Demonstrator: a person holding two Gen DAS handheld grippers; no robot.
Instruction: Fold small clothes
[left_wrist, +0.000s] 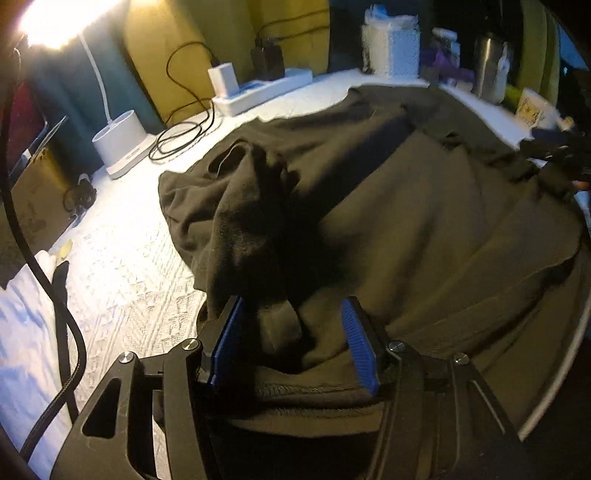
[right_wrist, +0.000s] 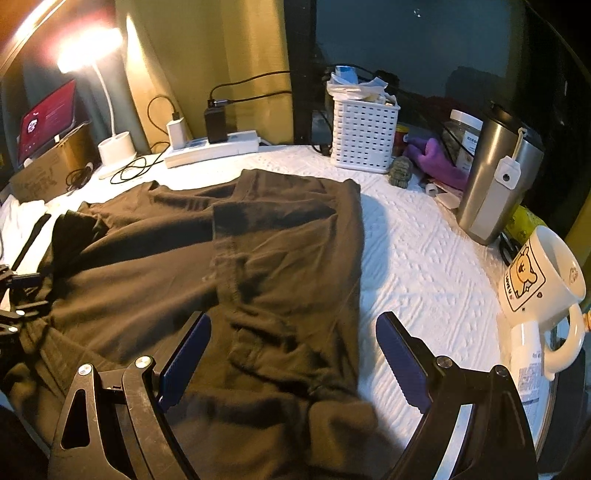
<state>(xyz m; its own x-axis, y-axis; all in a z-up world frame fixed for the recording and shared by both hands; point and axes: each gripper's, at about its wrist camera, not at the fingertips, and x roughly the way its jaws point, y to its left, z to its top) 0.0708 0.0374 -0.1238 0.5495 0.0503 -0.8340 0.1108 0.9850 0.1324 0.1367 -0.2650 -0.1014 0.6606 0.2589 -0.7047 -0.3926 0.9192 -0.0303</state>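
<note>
A dark brown T-shirt (left_wrist: 424, 221) lies spread on the white textured table cover (left_wrist: 125, 266). Its left side is bunched up, with a sleeve flopped over near the neck opening (left_wrist: 229, 160). My left gripper (left_wrist: 291, 332) is open, its blue pads on either side of a raised fold of the shirt's left edge. In the right wrist view the shirt (right_wrist: 229, 258) has its right side folded inward, with a straight edge on the right. My right gripper (right_wrist: 293, 354) is wide open just above the shirt's lower right part. The left gripper's black frame (right_wrist: 18, 295) shows at the far left.
A lit white desk lamp (right_wrist: 114, 144), power strip with chargers (right_wrist: 210, 147) and cables stand at the back left. A white basket (right_wrist: 364, 133), steel tumbler (right_wrist: 491, 181) and bear mug (right_wrist: 543, 280) stand along the back right and right edge. A tablet (right_wrist: 46, 120) leans at far left.
</note>
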